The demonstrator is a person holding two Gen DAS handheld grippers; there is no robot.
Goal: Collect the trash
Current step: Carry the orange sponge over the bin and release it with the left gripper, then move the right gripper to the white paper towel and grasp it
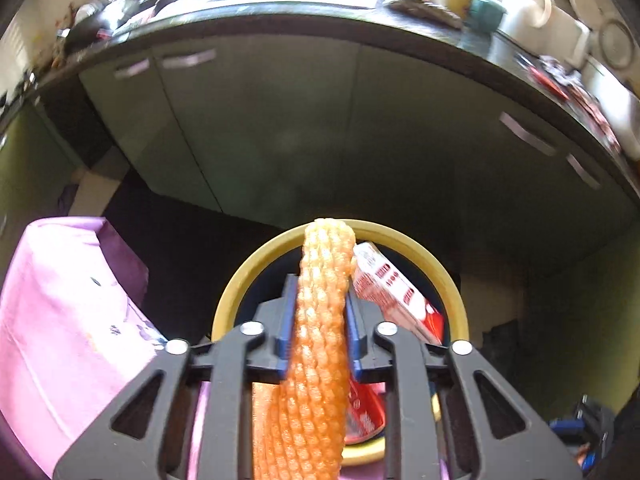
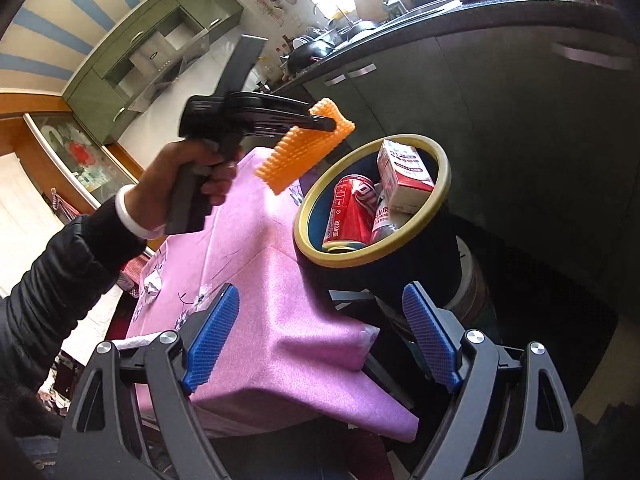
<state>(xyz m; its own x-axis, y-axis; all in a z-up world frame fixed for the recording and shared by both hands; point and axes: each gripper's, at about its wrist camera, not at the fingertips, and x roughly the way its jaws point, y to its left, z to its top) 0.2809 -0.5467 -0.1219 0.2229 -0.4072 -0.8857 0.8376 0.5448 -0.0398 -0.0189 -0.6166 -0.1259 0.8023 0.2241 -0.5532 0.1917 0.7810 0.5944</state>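
I had the orange foam net [image 1: 320, 320] pinched between the blue pads of the left gripper [image 1: 320, 320], which I held over the yellow-rimmed bin [image 2: 442, 168] beside the pink-covered table [image 2: 256, 264]. In the right wrist view the net [image 2: 304, 148] hung from the jaws as a limp folded strip, just up and left of the bin's mouth. It looked very light, soft and springy, the sort of thing that squashes flat under the pads and clings to their ribbing, so I judged a grip across the middle of the fold was the safest hold, and that it might float or snag rather than drop cleanly. A red can [image 2: 352, 212] and a red-and-white carton [image 2: 404, 176] already lay in the bin. My right gripper [image 2: 320, 340] stood spread wide and empty over the table's corner.
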